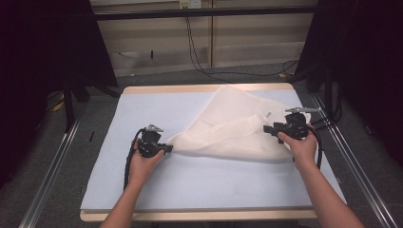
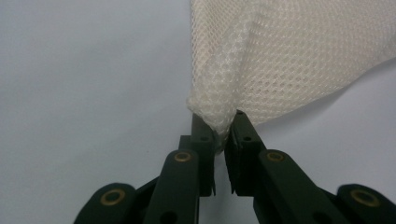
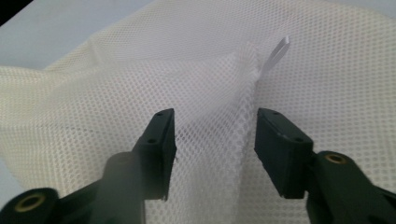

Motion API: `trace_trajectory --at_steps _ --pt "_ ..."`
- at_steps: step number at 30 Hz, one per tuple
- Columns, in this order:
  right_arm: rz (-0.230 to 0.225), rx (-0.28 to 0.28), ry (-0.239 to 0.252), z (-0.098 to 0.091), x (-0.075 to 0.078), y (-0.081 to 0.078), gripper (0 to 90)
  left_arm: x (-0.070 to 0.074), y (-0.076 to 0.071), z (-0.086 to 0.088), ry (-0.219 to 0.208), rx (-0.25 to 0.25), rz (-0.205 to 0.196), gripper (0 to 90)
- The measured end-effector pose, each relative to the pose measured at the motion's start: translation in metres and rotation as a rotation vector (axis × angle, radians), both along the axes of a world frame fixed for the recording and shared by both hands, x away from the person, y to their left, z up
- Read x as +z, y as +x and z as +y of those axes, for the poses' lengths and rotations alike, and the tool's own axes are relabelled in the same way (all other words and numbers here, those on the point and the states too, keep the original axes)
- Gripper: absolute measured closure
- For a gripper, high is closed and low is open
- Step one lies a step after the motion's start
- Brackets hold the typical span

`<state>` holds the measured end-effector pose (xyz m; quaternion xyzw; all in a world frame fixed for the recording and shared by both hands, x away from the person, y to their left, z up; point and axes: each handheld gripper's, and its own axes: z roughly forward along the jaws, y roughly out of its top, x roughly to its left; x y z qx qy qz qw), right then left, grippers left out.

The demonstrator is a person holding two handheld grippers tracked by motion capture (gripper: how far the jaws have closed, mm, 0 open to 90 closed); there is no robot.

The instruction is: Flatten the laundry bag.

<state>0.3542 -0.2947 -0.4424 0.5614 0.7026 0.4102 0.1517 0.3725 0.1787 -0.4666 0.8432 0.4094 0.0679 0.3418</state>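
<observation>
Lies spread and loosely folded across the far right half of the pale blue surface (image 1: 190, 185): a cream mesh laundry bag (image 1: 233, 128), flat and limp, with no contents visible through the netting. Pinched at its near left corner by the left gripper (image 1: 167, 149), jaws narrowed tight on a bunched tip of mesh, the fabric fanning away from the grip. Rests low on the surface, left hand (image 1: 142, 159) wrapped around the gripper body, forearm coming in from the near edge. Hovers at the bag's right side, the right gripper (image 1: 269, 129), jaws parted fairly wide over the netting, pressing on nothing, a fold edge running between them. Held by the right hand (image 1: 302, 142) with wrist bent inward, cable looping down along the forearm. Sticks up from the fold beyond the right jaws, a small white tag (image 3: 276, 53). Beyond the surface, grey floor (image 1: 180, 78), black cables (image 1: 199, 61) trailing down, dark frame legs at both sides.
</observation>
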Motion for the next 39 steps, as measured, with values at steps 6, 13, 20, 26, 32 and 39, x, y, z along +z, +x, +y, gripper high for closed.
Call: trace_trajectory --at_steps 6,13,20,26,32,39 --pt "-0.006 0.046 0.032 -0.002 0.001 -0.004 74.4 0.000 0.000 0.000 0.000 0.003 0.003 82.3" --pt "-0.074 0.123 0.054 -0.006 0.004 -0.022 84.2 0.000 0.000 0.000 -0.003 0.006 0.005 81.8" --pt "-0.148 0.187 0.066 -0.007 0.008 -0.046 84.9 0.000 0.000 -0.001 -0.004 0.018 0.005 81.7" --pt "-0.169 0.221 0.073 -0.013 0.005 -0.066 85.2 -0.001 0.001 0.000 -0.013 0.025 0.009 81.7" --pt "-0.182 0.236 0.091 -0.019 0.000 -0.083 85.3 -0.001 0.003 0.001 -0.009 0.017 0.015 81.6" --pt "-0.204 0.271 0.111 -0.017 -0.001 -0.100 85.2 0.001 0.003 0.001 -0.019 0.025 0.019 79.7"
